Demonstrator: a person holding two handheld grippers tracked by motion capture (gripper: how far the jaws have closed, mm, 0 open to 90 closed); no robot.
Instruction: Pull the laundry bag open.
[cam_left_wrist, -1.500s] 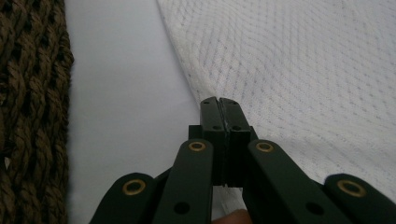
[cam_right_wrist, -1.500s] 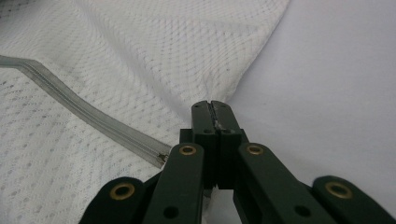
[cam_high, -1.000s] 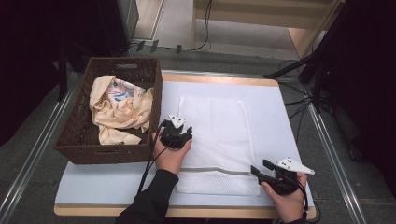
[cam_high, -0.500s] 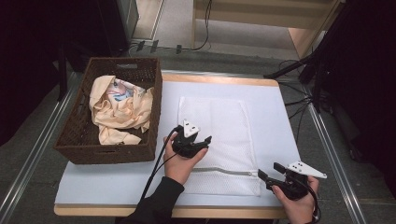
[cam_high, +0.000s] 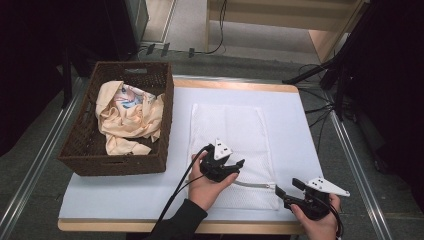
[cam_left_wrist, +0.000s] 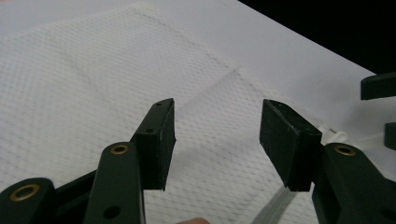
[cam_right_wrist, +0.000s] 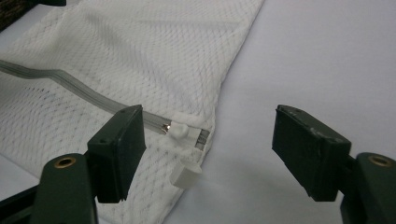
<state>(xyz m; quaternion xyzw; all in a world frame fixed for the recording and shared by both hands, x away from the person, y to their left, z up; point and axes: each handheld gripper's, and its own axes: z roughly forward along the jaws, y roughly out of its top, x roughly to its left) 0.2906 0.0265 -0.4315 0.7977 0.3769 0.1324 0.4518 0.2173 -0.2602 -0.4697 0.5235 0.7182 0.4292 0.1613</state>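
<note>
A white mesh laundry bag (cam_high: 230, 130) lies flat on the white table top, its grey zipper (cam_high: 255, 185) running along the near edge. My left gripper (cam_high: 236, 167) hovers over the bag's near part, jaws open with nothing between them (cam_left_wrist: 217, 135); they have just been opening. My right gripper (cam_high: 287, 187) sits at the bag's near right corner, jaws open and just widened. Between those jaws (cam_right_wrist: 208, 154) lie the zipper's end, its slider (cam_right_wrist: 177, 129) and a white pull tab (cam_right_wrist: 186, 175), untouched by the pads.
A dark wicker basket (cam_high: 167, 100) stands at the table's left, holding a crumpled peach cloth (cam_high: 127, 120). The table's wooden front edge (cam_high: 100, 226) runs just below the hands. Cables and stand legs (cam_high: 320, 75) lie on the floor beyond the table.
My left gripper has travelled right and toward the near edge, from beside the basket onto the bag. The right gripper has hardly shifted.
</note>
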